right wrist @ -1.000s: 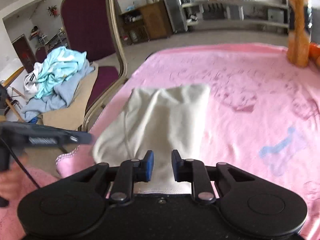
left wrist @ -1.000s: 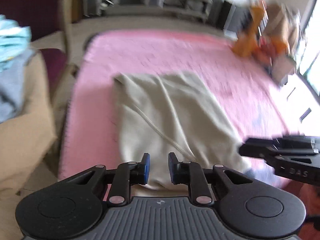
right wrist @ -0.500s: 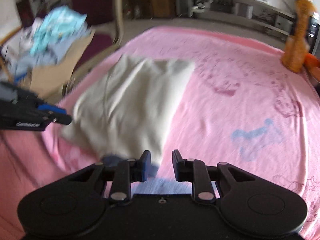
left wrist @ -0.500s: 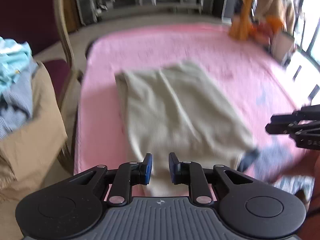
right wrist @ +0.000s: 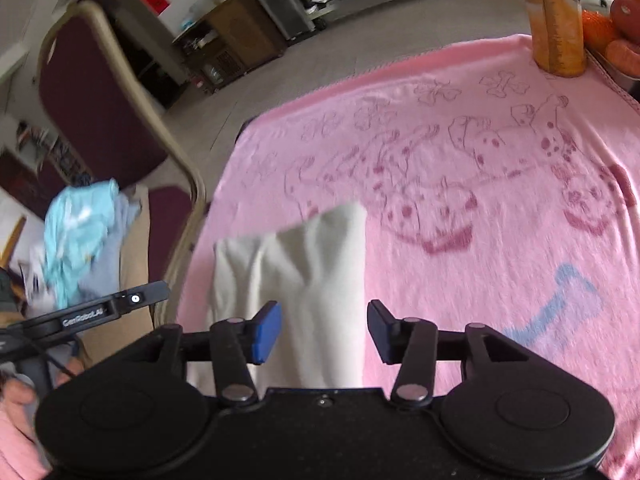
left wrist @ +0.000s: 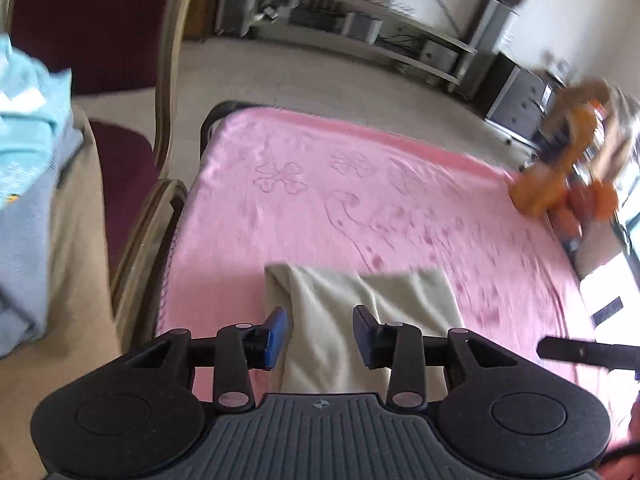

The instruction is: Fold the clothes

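While the cream garment (left wrist: 372, 320) lies folded at six o'clock on the pink blanket (left wrist: 320, 200), left gripper (left wrist: 320, 334) and right gripper (right wrist: 322, 330), jaws just opened and clamping nothing, finish a fold; next likely a fresh grasp of an edge.

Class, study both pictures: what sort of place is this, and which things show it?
Probably a room in a home: a pink blanket bearing a cream garment, a maroon chair piled with clothes, and shelving behind.
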A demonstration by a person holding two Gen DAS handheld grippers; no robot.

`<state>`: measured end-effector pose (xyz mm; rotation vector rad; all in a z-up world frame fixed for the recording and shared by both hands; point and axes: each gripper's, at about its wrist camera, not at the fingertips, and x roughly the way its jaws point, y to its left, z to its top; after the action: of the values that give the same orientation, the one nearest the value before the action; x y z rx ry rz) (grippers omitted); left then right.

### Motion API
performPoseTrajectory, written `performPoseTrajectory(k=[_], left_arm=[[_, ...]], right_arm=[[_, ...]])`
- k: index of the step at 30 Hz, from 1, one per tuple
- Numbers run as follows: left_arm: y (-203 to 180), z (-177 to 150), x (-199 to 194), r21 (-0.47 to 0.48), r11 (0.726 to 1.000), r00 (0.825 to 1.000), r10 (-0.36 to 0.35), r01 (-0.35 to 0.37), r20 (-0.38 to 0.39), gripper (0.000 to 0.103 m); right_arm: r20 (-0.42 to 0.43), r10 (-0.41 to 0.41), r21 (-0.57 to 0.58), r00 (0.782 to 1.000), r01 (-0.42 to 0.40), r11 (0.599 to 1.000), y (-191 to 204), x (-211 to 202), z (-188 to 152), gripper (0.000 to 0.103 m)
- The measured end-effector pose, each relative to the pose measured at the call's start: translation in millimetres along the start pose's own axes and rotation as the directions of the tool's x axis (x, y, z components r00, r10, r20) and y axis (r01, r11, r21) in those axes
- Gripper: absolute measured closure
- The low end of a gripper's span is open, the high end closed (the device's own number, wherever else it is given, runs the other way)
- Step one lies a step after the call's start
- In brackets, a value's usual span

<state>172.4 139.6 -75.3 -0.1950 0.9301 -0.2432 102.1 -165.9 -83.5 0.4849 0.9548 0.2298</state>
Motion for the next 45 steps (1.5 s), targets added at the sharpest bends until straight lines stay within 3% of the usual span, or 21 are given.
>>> performPoseTrajectory(k=[4,7,11,14,16,18,19,21,25,28,32,33,37,39,41,43,45], left_arm=[[18.9,13.5,47.0,-0.128,0.992,0.997,-0.020,0.011,-0.070,0.068],[30.3,17.0,66.3,-0.190,0.981,0.993,-0.059,0.039,-0.101,0.068],[27.6,22.1,83.5,-0.173,0.983,0.992,-0.076,0.057,-0.104,0.068],[30.5,23.4,93.5,-0.188,0.981,0.991,-0.073,0.052,-0.109,0.073],[32.1,22.5,97.2,-0.196,0.979,0.991,-0.073,0.051,-0.108,0.082],[28.8,21.2,98.5,-0.181,0.983,0.993,-0.048,0.028,-0.105,0.098],[26.8,20.4,98.2,-0.171,0.985,0.994,-0.029,0.011,-0.102,0.098],[22.1,18.7,96.2,-0.147,0.989,0.996,0.006,-0.018,-0.084,0.098],[9.6,12.0,98.5,-0.022,0.989,0.989,0.144,-0.145,-0.035,0.095],[1.1,3.9,104.3,0.089,0.965,0.968,0.250,-0.248,-0.013,0.087],[8.1,-1.3,71.4,0.060,0.945,0.947,0.322,-0.322,0.013,0.088],[12.5,-3.1,62.5,0.031,0.947,0.948,0.318,-0.318,0.008,0.088],[23.3,-15.7,24.0,-0.065,0.979,0.981,0.194,-0.195,-0.011,0.089],[16.8,-24.6,11.5,-0.083,0.993,0.996,0.088,-0.088,-0.001,0.089],[7.1,-31.9,4.7,-0.097,0.995,1.000,-0.016,0.018,0.016,0.087],[-6.6,-33.2,12.8,-0.092,0.991,0.995,-0.096,0.098,0.023,0.086],[-18.0,-31.6,30.6,-0.061,0.993,0.995,-0.098,0.099,0.006,0.085]], right_arm=[[0.008,0.001,0.061,1.000,-0.001,0.998,-6.6,34.1,21.7,0.073],[0.010,0.005,0.151,1.000,-0.007,0.988,-21.4,61.9,28.4,0.072],[0.015,-0.009,0.236,1.000,0.006,0.972,-38.8,89.7,31.6,0.072],[0.023,-0.016,0.263,1.000,0.010,0.965,-46.5,102.9,36.1,0.072],[0.028,-0.016,0.264,0.999,0.008,0.965,-47.9,111.8,39.2,0.071],[0.025,-0.015,0.258,1.000,0.008,0.966,-47.4,122.0,41.4,0.071],[0.020,-0.018,0.251,1.000,0.012,0.968,-45.4,126.3,41.3,0.072],[0.026,-0.017,0.224,1.000,0.011,0.974,-40.1,132.8,39.7,0.093],[0.143,-0.129,0.086,0.981,0.118,0.989,-22.1,125.0,28.8,0.096],[0.133,-0.183,0.072,0.974,0.175,0.982,-21.4,135.0,26.4,0.095],[0.140,-0.230,0.042,0.963,0.226,0.973,-14.1,108.8,29.3,0.092],[0.148,-0.243,0.034,0.959,0.240,0.970,-12.8,98.5,29.2,0.091],[0.090,-0.173,0.061,0.981,0.168,0.984,-17.1,52.8,20.1,0.087],[0.068,-0.144,0.074,0.987,0.139,0.987,-13.2,35.6,11.6,0.080],[0.055,-0.117,0.083,0.992,0.112,0.990,-6.7,23.8,2.6,0.072],[0.034,-0.027,0.113,0.999,0.023,0.993,-1.1,27.7,-4.2,0.071],[-0.007,0.097,0.166,0.995,-0.095,0.982,1.8,45.3,-8.9,0.070]])
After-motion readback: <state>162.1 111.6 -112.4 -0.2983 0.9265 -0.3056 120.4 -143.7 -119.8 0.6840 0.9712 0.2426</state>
